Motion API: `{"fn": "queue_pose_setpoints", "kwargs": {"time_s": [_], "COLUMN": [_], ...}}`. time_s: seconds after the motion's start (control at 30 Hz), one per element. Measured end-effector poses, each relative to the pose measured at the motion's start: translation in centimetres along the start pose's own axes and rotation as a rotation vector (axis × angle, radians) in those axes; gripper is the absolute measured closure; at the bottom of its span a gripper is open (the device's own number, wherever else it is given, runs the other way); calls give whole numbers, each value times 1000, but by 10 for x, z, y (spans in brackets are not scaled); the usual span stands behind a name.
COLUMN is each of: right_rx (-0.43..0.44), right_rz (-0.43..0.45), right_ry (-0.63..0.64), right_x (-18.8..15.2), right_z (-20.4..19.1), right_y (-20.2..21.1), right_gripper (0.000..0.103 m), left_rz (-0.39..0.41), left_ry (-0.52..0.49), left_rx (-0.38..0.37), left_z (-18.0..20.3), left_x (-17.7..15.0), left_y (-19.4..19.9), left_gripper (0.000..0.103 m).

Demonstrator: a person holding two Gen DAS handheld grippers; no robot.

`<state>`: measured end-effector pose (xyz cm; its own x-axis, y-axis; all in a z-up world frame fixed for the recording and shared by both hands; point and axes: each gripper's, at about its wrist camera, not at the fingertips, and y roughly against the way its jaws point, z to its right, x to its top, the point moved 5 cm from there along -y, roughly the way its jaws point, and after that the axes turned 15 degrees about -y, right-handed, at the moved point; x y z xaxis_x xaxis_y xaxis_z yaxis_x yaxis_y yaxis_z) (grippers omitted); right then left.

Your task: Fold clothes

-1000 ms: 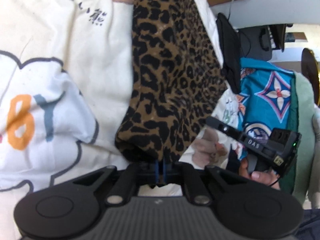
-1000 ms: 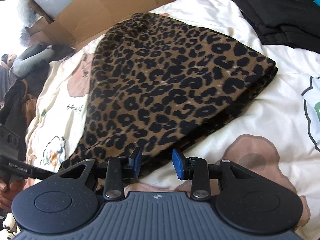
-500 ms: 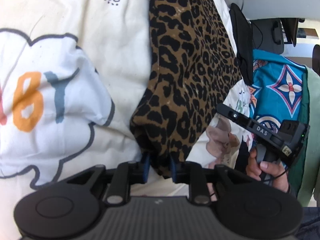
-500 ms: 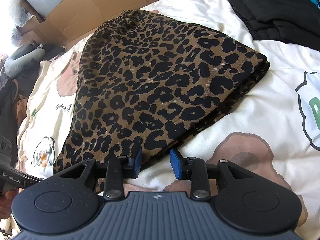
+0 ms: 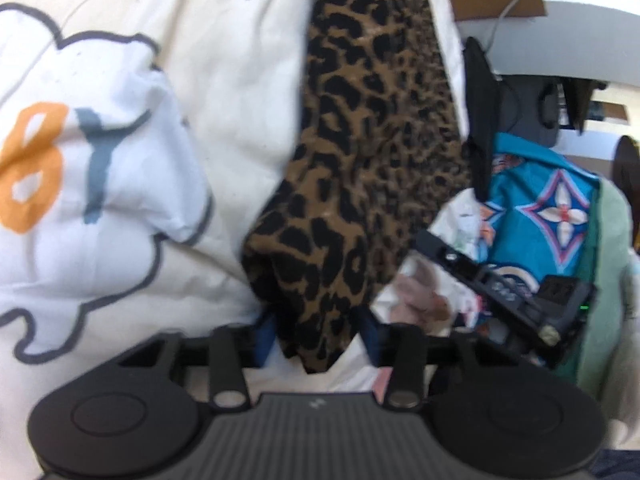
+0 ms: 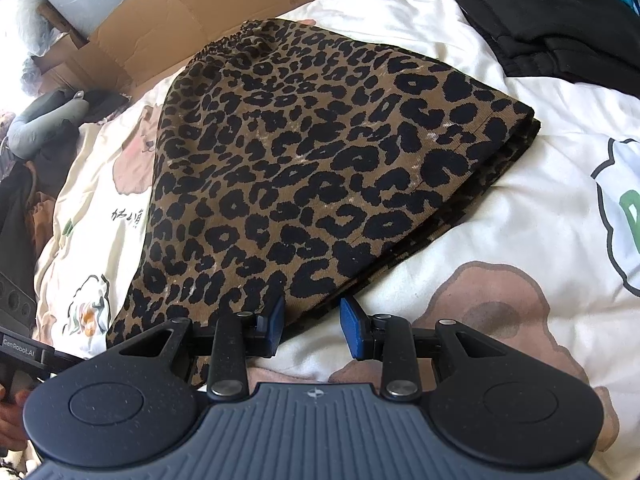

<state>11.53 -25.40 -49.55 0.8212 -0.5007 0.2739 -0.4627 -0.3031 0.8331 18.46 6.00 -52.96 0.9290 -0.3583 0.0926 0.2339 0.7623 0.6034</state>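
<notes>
A leopard-print garment lies folded flat on the printed bed cover. My left gripper is open, and the garment's near corner lies loose between its blue pads. In the right wrist view the same garment spreads ahead, folded edge at right, gathered waistband at the far end. My right gripper is open at the garment's near hem; its left pad touches the fabric edge and the right pad is over the bed cover. The right gripper's body shows in the left wrist view.
Folded black clothes lie at the far right of the bed. A blue patterned cloth and a green one are beside them. Flattened cardboard lines the far edge. A grey cushion and dark items sit at the left.
My left gripper was shut on the garment's corner and has opened wide, letting it go. The right gripper stayed open and edged closer along the hem.
</notes>
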Motion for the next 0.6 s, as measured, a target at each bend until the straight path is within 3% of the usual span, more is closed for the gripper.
{"fn": "queue_pose_setpoints", "kwargs": {"time_s": [0.2, 0.37, 0.47, 0.6], "right_rx": [-18, -41, -54, -78], "right_rz": [4, -1, -4, -9], "right_ry": [-5, 16, 30, 57], "right_x": [2, 1, 1, 0], "right_z": [1, -1, -2, -6], "right_y": [-5, -8, -9, -11], "right_gripper": [65, 65, 65, 65], "left_rz": [12, 27, 43, 65], "left_ry": [-2, 29, 19, -27], "left_rx": [-55, -53, -1, 38], "left_z": [11, 3, -5, -5], "left_x": [0, -2, -1, -4], "left_y": [8, 5, 4, 8], "left_gripper": [69, 66, 50, 51]}}
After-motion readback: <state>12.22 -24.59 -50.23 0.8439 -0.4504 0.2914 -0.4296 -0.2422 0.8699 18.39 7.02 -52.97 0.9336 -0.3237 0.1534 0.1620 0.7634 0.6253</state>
